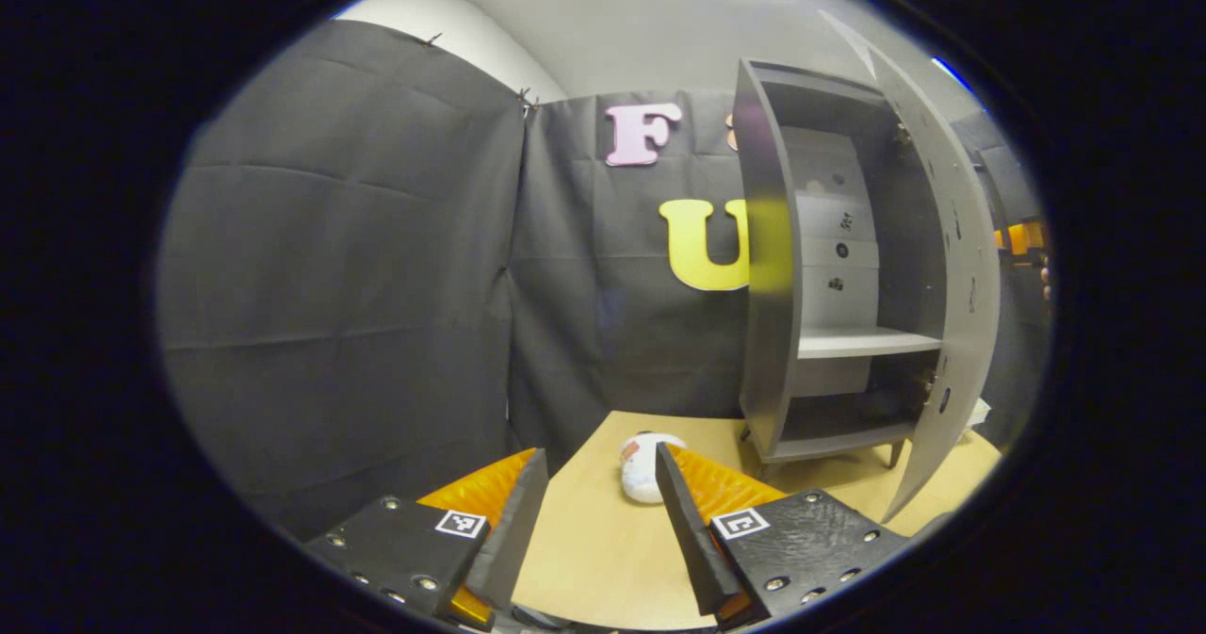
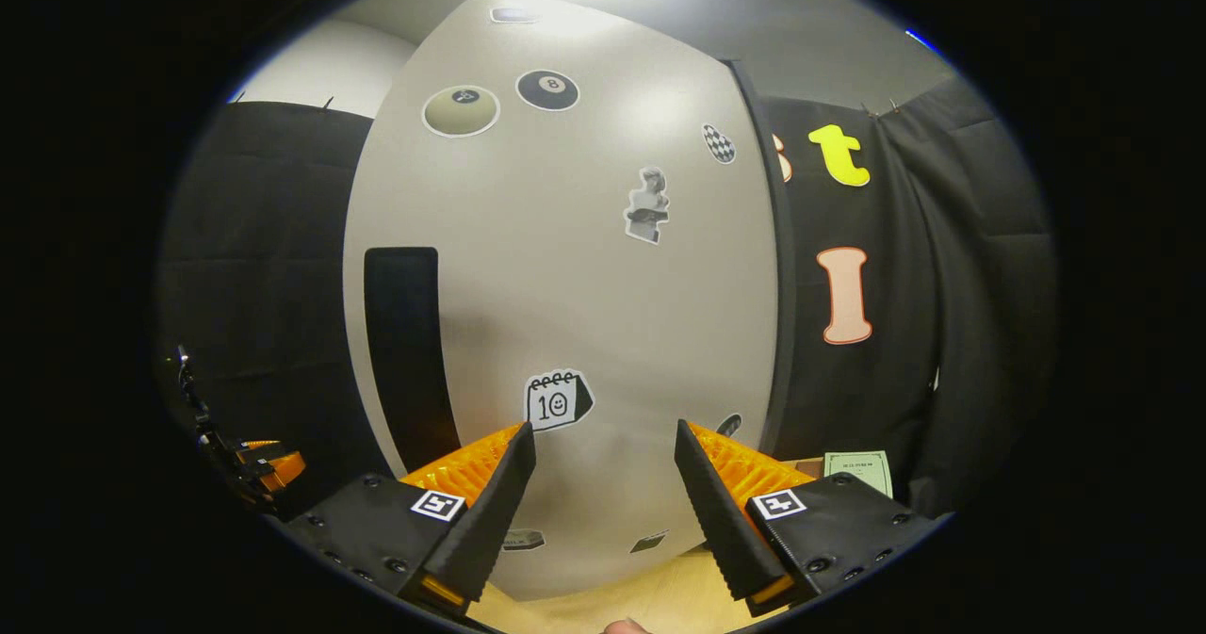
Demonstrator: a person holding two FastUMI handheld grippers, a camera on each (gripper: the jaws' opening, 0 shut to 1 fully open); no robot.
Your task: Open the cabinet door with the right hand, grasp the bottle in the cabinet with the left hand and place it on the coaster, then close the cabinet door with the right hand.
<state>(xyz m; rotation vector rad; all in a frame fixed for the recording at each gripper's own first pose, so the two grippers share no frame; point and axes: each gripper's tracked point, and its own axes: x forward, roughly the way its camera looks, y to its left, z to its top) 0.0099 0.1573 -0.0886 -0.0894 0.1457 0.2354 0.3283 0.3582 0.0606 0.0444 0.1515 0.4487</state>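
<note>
Grey wooden cabinet [image 1: 839,267] stands open on the pale wooden table [image 1: 603,540] in the left gripper view, its inner shelf [image 1: 867,340] bare and its tall grey door [image 1: 952,333] swung out to the right. Nearer the camera, a small white bottle with a reddish label [image 1: 643,469] sits on the table, just beside the left gripper [image 1: 598,483] — whose jaws are spread apart with nothing between them. I cannot make out a coaster under it. In the right gripper view the right gripper [image 2: 603,455] is likewise spread wide and empty, facing the door's sticker-covered outer face [image 2: 565,285] and its dark vertical handle slot [image 2: 407,351].
</note>
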